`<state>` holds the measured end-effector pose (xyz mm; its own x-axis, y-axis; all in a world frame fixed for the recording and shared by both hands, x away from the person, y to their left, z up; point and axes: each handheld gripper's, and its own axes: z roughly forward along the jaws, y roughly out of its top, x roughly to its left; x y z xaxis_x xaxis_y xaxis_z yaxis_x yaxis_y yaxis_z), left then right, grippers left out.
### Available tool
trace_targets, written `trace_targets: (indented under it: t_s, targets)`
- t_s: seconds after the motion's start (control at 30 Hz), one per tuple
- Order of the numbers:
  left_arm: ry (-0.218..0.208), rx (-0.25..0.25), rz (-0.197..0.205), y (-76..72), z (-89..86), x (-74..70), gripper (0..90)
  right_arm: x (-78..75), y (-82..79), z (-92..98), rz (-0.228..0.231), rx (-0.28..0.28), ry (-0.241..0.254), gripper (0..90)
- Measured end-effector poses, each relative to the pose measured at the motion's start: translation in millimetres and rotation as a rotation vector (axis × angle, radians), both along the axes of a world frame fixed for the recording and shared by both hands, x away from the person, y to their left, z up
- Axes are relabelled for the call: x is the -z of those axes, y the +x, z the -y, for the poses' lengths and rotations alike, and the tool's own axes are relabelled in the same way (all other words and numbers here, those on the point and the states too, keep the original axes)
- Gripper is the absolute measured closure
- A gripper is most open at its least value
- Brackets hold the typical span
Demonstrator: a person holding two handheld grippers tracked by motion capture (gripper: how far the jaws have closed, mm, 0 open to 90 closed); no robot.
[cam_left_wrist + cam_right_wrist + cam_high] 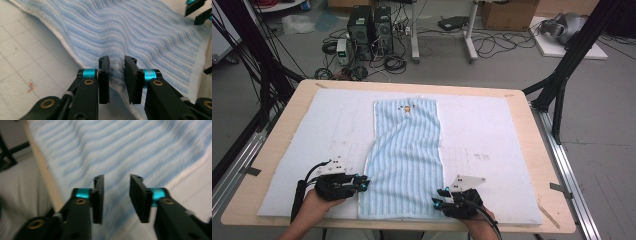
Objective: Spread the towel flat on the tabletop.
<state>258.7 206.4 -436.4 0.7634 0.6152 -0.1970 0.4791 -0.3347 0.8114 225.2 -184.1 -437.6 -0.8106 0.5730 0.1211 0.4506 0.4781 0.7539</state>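
A blue-and-white striped towel (pixel 404 150) lies lengthwise down the middle of a white mat (pixel 492 130), with a small yellow tag (pixel 408 107) at its far end. My left gripper (pixel 362 182) is at the towel's near left edge. In the left gripper view its jaws (pixel 116 60) stand apart, with a raised fold of towel (pixel 140 30) between them, and the pads do not press it. My right gripper (pixel 439 196) is at the near right corner. Its jaws (pixel 116 178) are open above the blurred towel (pixel 112 145). The right gripper's fingers (pixel 197 11) also show at the top right of the left gripper view.
The mat covers a wooden table (pixel 277 145) whose front edge runs close under both hands. Black frame posts (pixel 569 60) stand at the table's sides. Computer towers (pixel 369 30) and cables lie on the floor behind it.
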Motion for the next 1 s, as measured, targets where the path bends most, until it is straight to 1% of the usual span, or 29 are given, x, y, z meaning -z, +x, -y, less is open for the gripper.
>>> trace_targets:
  t_s: [0.03, 0.07, 0.1, 0.13, 0.17, 0.23, 0.27, 0.3, 0.33, 0.4, 0.47, 0.5, 0.53, 0.57, 0.6, 0.63, 0.67, 0.7, 0.73, 0.77, 0.8, 0.87, 0.9, 0.93, 0.97, 1.0]
  targets:
    - [-0.008, -0.007, 0.004, 0.8, -1.0, -0.2, 70.1, 0.0, 6.9, -7.0, 0.014, 0.017, 0.005, 52.4]
    - [-0.013, -0.024, 0.013, 2.1, -2.6, -0.8, 66.8, 0.3, 11.5, -12.1, 0.020, 0.023, 0.007, 52.2]
    - [-0.019, -0.043, 0.021, 3.3, -4.2, -1.5, 63.0, 0.6, 17.1, -19.4, 0.020, 0.017, 0.009, 52.5]
    - [-0.024, -0.059, 0.033, 4.6, -6.2, -2.2, 62.6, 1.4, 22.4, -27.5, 0.031, 0.002, 0.005, 53.6]
    - [-0.026, -0.075, 0.045, 6.2, -8.7, -2.7, 62.2, 2.3, 26.6, -35.6, 0.032, -0.007, -0.006, 56.6]
    - [-0.027, -0.112, 0.059, 9.2, -13.6, -3.3, 60.8, 7.0, 34.4, -49.4, 0.021, -0.040, -0.032, 66.4]
    - [-0.033, -0.127, 0.059, 10.7, -16.0, -3.3, 60.5, 9.7, 36.0, -54.5, 0.018, -0.048, -0.045, 71.3]
    - [-0.039, -0.140, 0.060, 12.0, -18.0, -3.3, 60.5, 9.5, 36.5, -56.1, 0.017, -0.054, -0.038, 78.8]
    - [-0.040, -0.150, 0.061, 13.2, -19.7, -3.3, 60.5, 9.1, 36.9, -56.4, 0.002, -0.073, -0.031, 85.2]
    - [-0.038, -0.170, 0.065, 15.4, -22.2, -3.6, 60.5, 9.4, 33.8, -56.9, -0.019, -0.105, -0.026, 86.7]
    - [-0.043, -0.181, 0.067, 17.6, -23.9, -4.5, 60.5, 8.3, 28.5, -55.9, -0.047, -0.151, -0.024, 86.9]
    - [-0.043, -0.183, 0.068, 18.4, -24.3, -5.0, 60.5, 8.0, 23.5, -54.8, -0.060, -0.189, -0.024, 87.0]
    - [-0.046, -0.186, 0.069, 19.4, -24.5, -5.7, 60.5, 7.9, 20.3, -53.9, -0.066, -0.210, -0.022, 87.0]
    - [-0.048, -0.189, 0.070, 20.0, -24.2, -5.9, 60.5, 7.5, 14.7, -52.3, -0.083, -0.244, -0.021, 87.1]
    - [-0.047, -0.190, 0.071, 21.3, -23.7, -6.4, 60.5, 7.5, 11.5, -51.5, -0.088, -0.264, -0.021, 86.9]
    - [-0.048, -0.193, 0.070, 22.3, -22.5, -6.4, 60.4, 7.1, 6.3, -49.8, -0.095, -0.278, -0.024, 86.2]
    - [-0.046, -0.193, 0.069, 23.4, -21.9, -6.3, 59.7, 7.0, 3.9, -48.0, -0.113, -0.299, -0.015, 83.4]
    - [-0.044, -0.190, 0.065, 24.9, -21.0, -6.0, 58.7, 6.8, 2.9, -46.8, -0.112, -0.308, -0.011, 78.5]
    - [-0.042, -0.190, 0.059, 26.9, -19.5, -5.1, 57.8, 6.1, 2.7, -44.8, -0.099, -0.293, -0.004, 74.4]
    - [-0.038, -0.185, 0.057, 28.7, -18.8, -4.4, 57.4, 4.9, 5.4, -41.3, -0.097, -0.269, 0.018, 71.6]
    - [-0.039, -0.185, 0.054, 30.0, -17.8, -3.9, 57.2, 3.9, 8.7, -38.2, -0.079, -0.240, 0.033, 68.9]
    - [-0.037, -0.188, 0.055, 32.9, -16.6, -3.8, 56.4, 1.9, 18.2, -29.9, -0.046, -0.149, 0.057, 62.2]
    - [-0.038, -0.189, 0.053, 34.8, -16.3, -3.9, 56.3, 1.5, 22.2, -26.5, -0.037, -0.107, 0.068, 62.8]
    - [-0.040, -0.194, 0.053, 37.4, -16.2, -3.8, 55.9, 1.1, 27.3, -22.0, -0.016, -0.058, 0.062, 62.7]
    - [-0.042, -0.199, 0.051, 39.7, -16.3, -3.7, 55.5, 1.1, 33.2, -17.1, 0.014, 0.018, 0.036, 63.2]
    - [-0.042, -0.197, 0.050, 42.1, -16.7, -3.6, 55.4, 2.1, 38.7, -13.5, 0.021, 0.065, 0.013, 65.2]
